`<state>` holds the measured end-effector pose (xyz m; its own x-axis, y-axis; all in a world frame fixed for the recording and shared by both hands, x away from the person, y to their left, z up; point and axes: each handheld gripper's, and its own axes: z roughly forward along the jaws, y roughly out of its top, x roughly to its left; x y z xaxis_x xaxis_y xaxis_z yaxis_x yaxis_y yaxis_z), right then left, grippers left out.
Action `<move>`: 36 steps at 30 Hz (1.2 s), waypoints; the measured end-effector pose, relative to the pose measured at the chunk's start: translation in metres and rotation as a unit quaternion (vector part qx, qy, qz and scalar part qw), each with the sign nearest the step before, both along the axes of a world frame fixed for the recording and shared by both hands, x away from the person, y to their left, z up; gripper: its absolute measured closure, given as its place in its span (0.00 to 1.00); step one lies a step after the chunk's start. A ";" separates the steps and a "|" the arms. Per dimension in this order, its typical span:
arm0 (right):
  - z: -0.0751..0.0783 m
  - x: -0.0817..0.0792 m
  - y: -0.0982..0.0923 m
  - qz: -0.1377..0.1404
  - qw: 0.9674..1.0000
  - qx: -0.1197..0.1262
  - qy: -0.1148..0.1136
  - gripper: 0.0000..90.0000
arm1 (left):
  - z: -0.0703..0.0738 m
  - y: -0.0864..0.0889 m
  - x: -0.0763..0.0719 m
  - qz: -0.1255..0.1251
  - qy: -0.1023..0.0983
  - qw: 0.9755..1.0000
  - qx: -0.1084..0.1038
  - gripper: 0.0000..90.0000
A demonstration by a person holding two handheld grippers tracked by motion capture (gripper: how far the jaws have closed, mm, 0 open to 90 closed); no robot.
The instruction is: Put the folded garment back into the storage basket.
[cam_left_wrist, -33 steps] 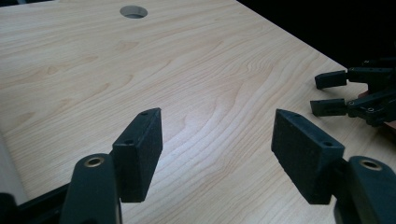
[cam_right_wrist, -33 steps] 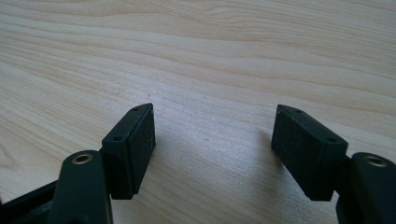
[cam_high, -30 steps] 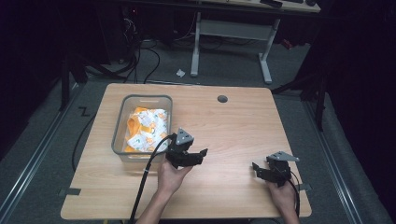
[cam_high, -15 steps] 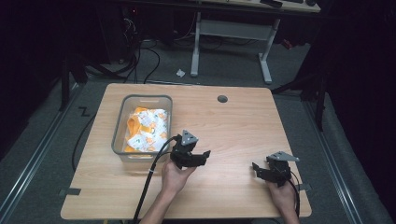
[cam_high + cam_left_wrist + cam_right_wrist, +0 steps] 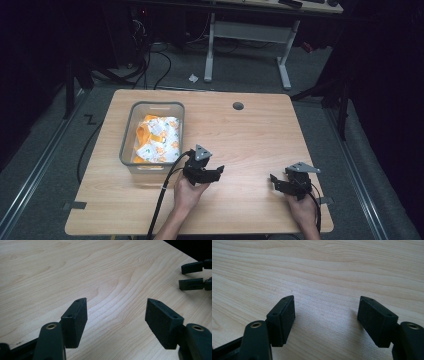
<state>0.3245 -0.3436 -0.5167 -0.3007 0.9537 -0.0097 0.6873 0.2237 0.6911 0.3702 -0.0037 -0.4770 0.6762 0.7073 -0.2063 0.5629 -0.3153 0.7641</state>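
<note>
My left gripper (image 5: 217, 173) is held just above the wooden table (image 5: 240, 135) near its front middle, pointing right, jaws open and empty. In the left gripper view its gripper (image 5: 116, 312) stands wide over bare wood, and the right gripper's two jaws (image 5: 192, 275) show at the far upper right. My right gripper (image 5: 273, 181) rests low at the front right, pointing left, open with nothing in it. In the right gripper view its gripper (image 5: 327, 311) frames bare wood. A clear plastic bin (image 5: 129, 150) at the left holds white and orange patterned cloth (image 5: 159, 137).
A round cable hole (image 5: 238, 106) sits near the table's far edge. A black cable (image 5: 162, 200) trails from my left gripper over the front edge. Beyond the table stand a desk frame (image 5: 250, 35) and floor cables (image 5: 150, 65).
My left gripper has sunk closer to the table and drifted slightly toward the front edge. The right gripper has stayed in place.
</note>
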 end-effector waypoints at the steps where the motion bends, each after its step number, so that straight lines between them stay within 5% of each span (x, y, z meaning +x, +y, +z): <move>1: 0.000 0.000 0.000 0.001 1.000 0.000 0.000 0.34 | -0.002 -0.001 0.000 0.000 0.002 1.000 0.001 0.38; 26: 0.000 0.000 0.000 0.001 1.000 0.000 0.000 0.34 | -0.027 -0.017 0.006 0.007 0.004 0.998 0.064 0.38; 36: 0.000 0.000 0.000 0.001 1.000 0.000 -0.001 0.34 | -0.038 -0.015 0.007 0.019 0.010 0.997 0.071 0.38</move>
